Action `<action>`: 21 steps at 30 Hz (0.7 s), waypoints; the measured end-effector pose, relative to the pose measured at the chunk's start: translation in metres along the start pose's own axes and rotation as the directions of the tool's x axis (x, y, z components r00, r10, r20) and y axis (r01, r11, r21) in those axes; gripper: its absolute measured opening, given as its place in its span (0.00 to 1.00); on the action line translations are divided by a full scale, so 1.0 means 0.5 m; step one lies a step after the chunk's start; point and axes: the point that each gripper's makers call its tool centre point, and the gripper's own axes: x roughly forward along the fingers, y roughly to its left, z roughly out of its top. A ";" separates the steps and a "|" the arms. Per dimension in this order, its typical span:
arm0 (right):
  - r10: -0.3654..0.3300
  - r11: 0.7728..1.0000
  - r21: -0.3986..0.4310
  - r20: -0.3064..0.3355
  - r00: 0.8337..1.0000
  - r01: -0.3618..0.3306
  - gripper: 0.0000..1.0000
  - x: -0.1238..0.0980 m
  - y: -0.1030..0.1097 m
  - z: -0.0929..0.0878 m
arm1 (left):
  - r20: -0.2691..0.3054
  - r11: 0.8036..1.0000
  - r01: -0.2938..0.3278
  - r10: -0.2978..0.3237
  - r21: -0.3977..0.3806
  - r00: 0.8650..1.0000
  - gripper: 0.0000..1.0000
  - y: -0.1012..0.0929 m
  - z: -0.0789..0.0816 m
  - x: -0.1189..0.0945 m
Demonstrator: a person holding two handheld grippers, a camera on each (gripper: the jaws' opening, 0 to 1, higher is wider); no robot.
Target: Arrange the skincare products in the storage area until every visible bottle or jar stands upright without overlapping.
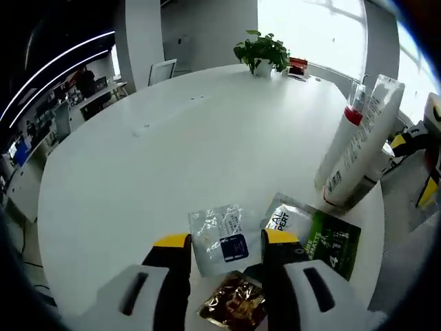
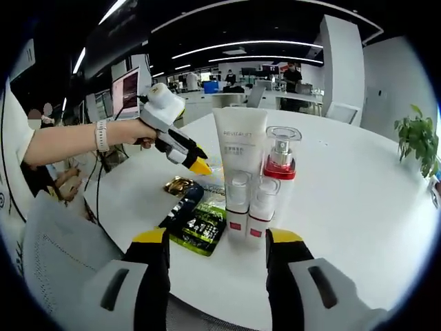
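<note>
Left gripper view: left gripper (image 1: 226,243) wide apart over flat sachets (image 1: 224,238) on the white worktop (image 1: 138,179); tube (image 1: 364,138) upright at right.

Right gripper view: right gripper (image 2: 218,238) wide, empty; tube (image 2: 239,148) reading "REVITALIFT" upright, pump bottle (image 2: 279,165) beside, two small bottles (image 2: 238,203) in front.

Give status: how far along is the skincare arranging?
Done: the white tube and the pump bottle stand upright side by side, two small bottles in front. In hand: nothing; the left gripper hangs open over the clear sachet, the right gripper is open before the bottles. Left: sachets overlap, including the green sachet and gold sachet.
</note>
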 end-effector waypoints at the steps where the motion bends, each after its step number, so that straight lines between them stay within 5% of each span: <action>1: -0.001 1.000 -0.001 -0.002 1.000 0.001 0.60 0.000 -0.001 -0.001 | 0.002 1.000 0.021 -0.021 0.009 1.000 0.37 -0.014 -0.003 -0.010; 14: -0.008 1.000 -0.016 0.007 1.000 0.008 0.69 -0.008 -0.003 0.000 | -0.003 0.991 0.093 -0.093 0.100 0.996 0.37 -0.078 -0.035 -0.095; 21: -0.004 1.000 -0.012 0.002 1.000 0.004 0.76 -0.009 0.004 -0.001 | -0.051 0.977 0.137 -0.130 0.163 0.990 0.37 -0.108 -0.068 -0.124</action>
